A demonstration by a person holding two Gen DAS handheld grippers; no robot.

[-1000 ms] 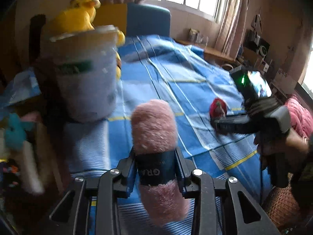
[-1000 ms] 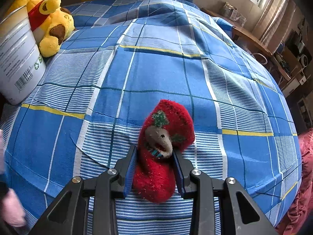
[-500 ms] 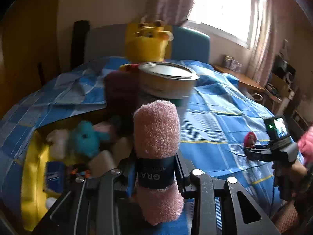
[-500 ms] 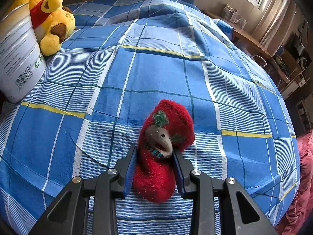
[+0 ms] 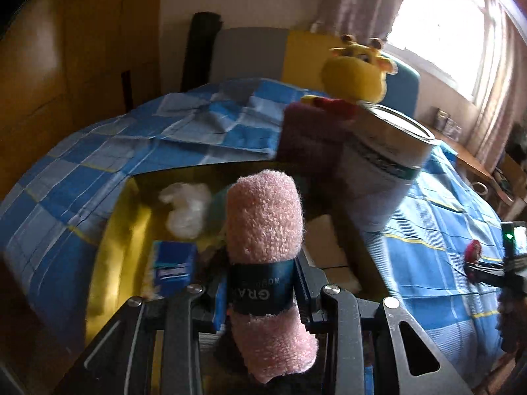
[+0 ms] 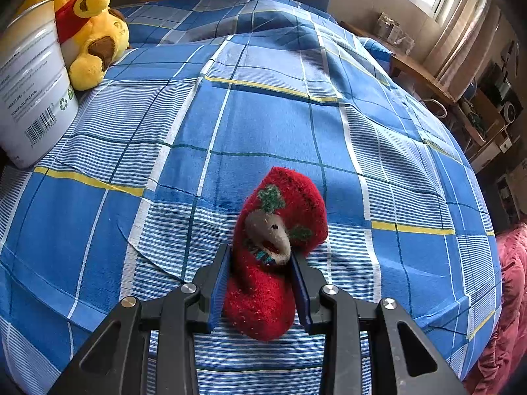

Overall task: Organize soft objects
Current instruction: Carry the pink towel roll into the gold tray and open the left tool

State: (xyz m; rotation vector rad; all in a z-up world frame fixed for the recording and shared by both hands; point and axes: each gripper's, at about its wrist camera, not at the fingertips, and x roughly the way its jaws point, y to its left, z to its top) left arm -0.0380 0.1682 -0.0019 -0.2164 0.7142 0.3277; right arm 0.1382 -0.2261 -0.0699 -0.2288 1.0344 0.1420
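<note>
- Left wrist view: left gripper (image 5: 263,293) fingers clamp pink rolled towel (image 5: 266,247) above yellow box (image 5: 131,223).
- Right gripper (image 6: 260,283) fingers grip red sock (image 6: 273,253) on bed (image 6: 263,115).

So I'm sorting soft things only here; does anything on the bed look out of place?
Yes: the large white metal tin standing on the blue checked bedspread beside the yellow plush toy is hard, not soft. Otherwise nothing looks spilled or damaged.
</note>
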